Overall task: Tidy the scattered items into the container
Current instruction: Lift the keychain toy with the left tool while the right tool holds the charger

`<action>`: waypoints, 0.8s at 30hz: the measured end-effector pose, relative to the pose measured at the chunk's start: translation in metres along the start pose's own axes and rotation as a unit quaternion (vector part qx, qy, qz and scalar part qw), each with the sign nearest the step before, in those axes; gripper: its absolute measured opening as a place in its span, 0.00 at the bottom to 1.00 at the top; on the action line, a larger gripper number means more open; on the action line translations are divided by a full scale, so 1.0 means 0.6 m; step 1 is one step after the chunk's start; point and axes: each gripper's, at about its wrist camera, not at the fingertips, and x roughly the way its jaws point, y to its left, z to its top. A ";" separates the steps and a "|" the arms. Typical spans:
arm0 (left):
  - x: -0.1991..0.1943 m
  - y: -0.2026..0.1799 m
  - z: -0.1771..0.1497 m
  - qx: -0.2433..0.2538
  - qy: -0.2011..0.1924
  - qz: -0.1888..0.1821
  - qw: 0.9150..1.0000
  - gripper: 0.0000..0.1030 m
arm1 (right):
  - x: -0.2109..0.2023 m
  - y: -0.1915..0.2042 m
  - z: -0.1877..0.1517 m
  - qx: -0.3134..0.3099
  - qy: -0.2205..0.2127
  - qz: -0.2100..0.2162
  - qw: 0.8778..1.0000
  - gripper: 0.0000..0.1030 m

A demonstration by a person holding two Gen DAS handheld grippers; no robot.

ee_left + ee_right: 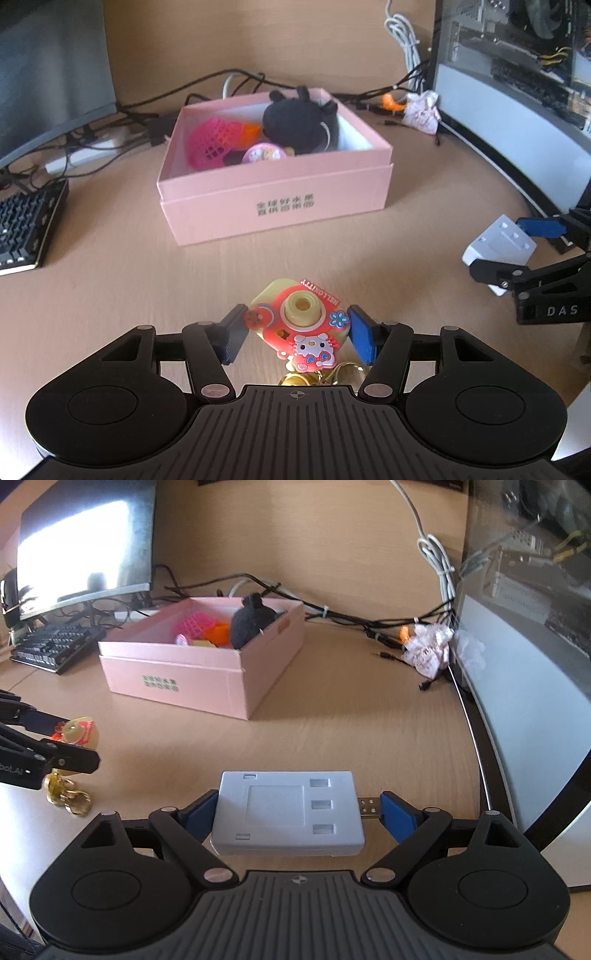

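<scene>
A pink cardboard box stands on the wooden desk and holds a black plush, a pink mesh toy and other small items. My left gripper is shut on a red and yellow toy camera keychain, whose gold bells hang beneath it; this sits short of the box's front wall. My right gripper is shut on a white plastic box with a USB plug, to the right of the pink box. The right wrist view shows the left gripper and toy at its left edge.
A keyboard and a monitor stand at the left. A computer case lines the right side. Tangled cables and a crumpled pink-white cloth lie behind the box. Bare desk lies between the grippers and the box.
</scene>
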 end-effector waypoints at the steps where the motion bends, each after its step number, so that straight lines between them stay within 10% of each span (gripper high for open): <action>1: -0.005 -0.001 0.002 0.001 0.000 -0.001 1.000 0.61 | -0.004 0.004 0.003 -0.001 -0.002 0.003 1.000 0.88; 24: -0.047 0.015 -0.013 0.004 0.009 -0.022 1.000 0.62 | -0.033 0.109 0.019 -0.048 -0.003 0.063 0.997 0.88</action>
